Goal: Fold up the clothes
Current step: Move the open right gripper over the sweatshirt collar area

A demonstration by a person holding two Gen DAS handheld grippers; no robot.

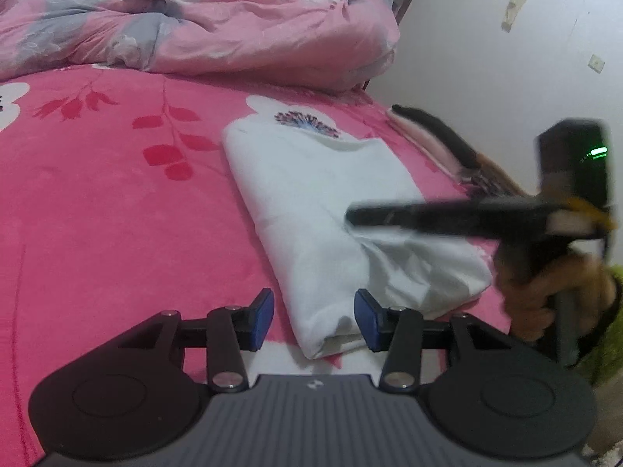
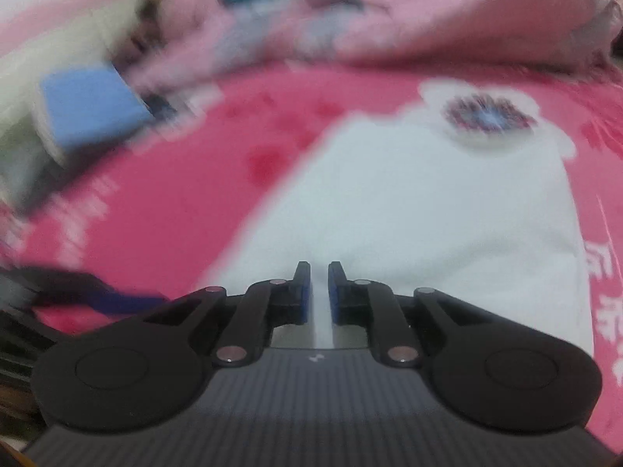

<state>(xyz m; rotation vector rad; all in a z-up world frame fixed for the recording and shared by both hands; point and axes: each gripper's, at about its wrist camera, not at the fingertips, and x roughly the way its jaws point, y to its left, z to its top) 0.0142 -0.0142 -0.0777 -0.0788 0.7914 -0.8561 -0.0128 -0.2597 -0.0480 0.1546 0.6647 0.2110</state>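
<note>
two grippers work a folded white garment [image 1: 331, 214] on a pink bedspread [image 1: 97, 202]. nearest, the left gripper [image 1: 313, 317] stands spread, straddling the garment's near corner, pads not pressing. the garment's long axis runs away and slightly left (toward a rumpled duvet [image 1: 233, 31]). the right gripper [image 2: 319, 292], nearly pressed together and empty, hovers over the garment's middle.

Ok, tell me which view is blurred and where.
Right wrist view: smeared all over, the white folded garment and pink bedspread soft; only the right gripper sharp. Left wrist view: mostly crisp, the garment clear; only the right gripper crossing it streaks.
</note>
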